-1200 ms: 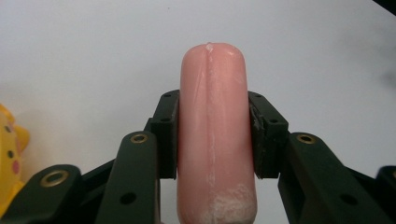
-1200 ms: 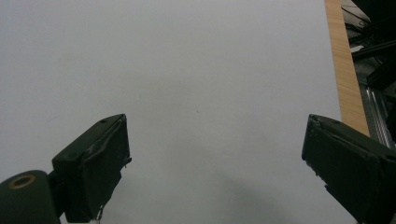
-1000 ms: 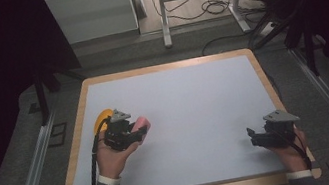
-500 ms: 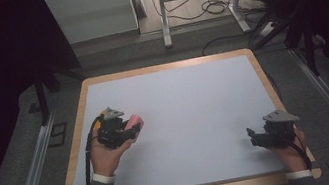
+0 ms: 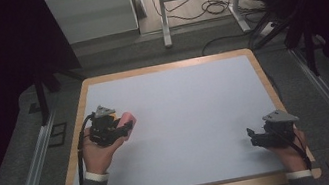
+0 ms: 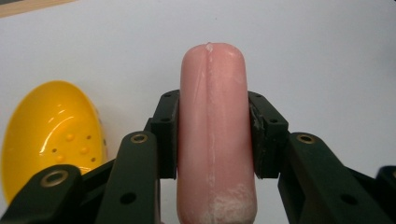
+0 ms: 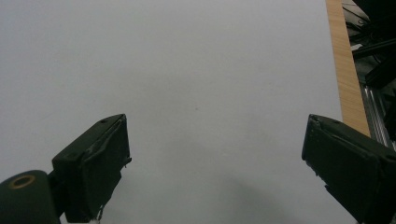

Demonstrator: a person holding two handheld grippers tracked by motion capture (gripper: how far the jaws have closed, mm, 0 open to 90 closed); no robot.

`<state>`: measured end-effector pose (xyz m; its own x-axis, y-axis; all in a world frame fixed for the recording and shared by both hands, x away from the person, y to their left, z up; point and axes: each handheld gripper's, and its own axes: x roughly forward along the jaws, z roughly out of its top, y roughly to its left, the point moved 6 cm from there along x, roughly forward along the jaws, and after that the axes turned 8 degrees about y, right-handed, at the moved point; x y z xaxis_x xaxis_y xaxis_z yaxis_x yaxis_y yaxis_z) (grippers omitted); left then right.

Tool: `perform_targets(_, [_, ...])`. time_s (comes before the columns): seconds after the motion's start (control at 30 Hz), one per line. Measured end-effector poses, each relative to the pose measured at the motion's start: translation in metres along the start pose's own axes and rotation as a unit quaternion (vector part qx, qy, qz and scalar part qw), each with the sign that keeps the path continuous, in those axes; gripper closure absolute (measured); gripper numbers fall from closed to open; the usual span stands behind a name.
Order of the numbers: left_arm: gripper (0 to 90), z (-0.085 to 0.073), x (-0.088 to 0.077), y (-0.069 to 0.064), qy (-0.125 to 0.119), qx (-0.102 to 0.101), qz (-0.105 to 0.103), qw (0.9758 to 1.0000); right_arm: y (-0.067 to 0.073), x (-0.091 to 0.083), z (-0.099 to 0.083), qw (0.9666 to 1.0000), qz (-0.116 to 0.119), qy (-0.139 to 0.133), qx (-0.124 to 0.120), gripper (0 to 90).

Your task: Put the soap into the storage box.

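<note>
My left gripper (image 5: 125,124) hovers at the left side of the white board (image 5: 194,97), shut on a pink sausage-shaped piece (image 5: 127,117). In the left gripper view that pink piece (image 6: 212,135) stands lengthwise between the black pads (image 6: 166,135), which press on both of its sides, with my left gripper (image 6: 212,140) looking down on the board. A yellow egg-shaped bowl (image 6: 51,135) with small dots lies on the board just to its left. My right gripper (image 5: 253,137) rests near the front right corner, open; in its own view my right gripper (image 7: 215,172) has nothing between its jaws.
The board has a wooden rim (image 5: 163,66) and stands on a grey floor with metal rails (image 5: 33,170) at both sides. A table frame and cables (image 5: 204,9) lie beyond the far edge. The wooden edge (image 7: 345,70) runs close by the right gripper.
The left gripper has moved a little to the left with the pink piece in it, and now covers the yellow bowl in the high view. The right gripper has kept still.
</note>
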<state>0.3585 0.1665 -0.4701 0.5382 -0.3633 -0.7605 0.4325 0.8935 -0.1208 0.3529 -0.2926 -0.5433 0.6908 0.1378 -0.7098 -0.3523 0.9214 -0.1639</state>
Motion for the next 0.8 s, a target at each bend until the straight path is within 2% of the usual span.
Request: perform_targets(0.8, [60.2,0.005,-0.002,0.027,0.008,-0.017,0.022,0.9996,0.000,0.000,-0.001,1.0000,0.000,0.001,0.001,7.3])
